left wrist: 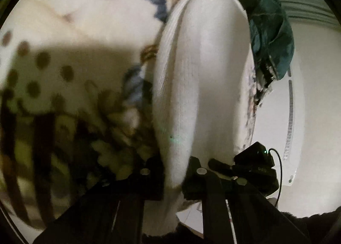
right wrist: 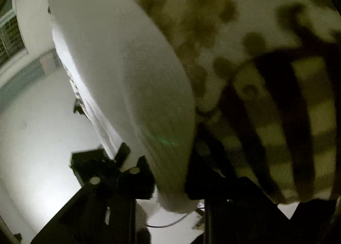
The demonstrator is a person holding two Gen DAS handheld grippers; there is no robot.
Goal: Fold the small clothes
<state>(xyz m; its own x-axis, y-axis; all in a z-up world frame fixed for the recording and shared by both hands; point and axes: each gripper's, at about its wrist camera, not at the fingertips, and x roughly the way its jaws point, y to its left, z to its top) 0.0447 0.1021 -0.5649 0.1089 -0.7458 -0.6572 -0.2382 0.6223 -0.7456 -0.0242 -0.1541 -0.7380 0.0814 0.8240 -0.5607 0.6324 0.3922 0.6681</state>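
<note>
Both grippers are clamped on the same white knit garment [left wrist: 198, 77], one at each end by the look of it. The left gripper [left wrist: 173, 178] has its jaws pinched down narrow with the white fabric bunched between them, and the cloth runs away from the fingers toward the far side in a long, taut fold. The right gripper [right wrist: 169, 180] is doing the same thing: jaws close together with the garment [right wrist: 132, 69] squeezed in the gap, the fabric stretching up and off to the far left.

In the left wrist view the other gripper shows just to the right of the fingers, black with a cable. Further out, left of the garment, there's a spotted cloth [left wrist: 42, 67] and something striped dark and yellowish [left wrist: 38, 137], both pretty blurry. On the far right a dark teal garment [left wrist: 270, 31] sits on the white table [left wrist: 315, 116].
</note>
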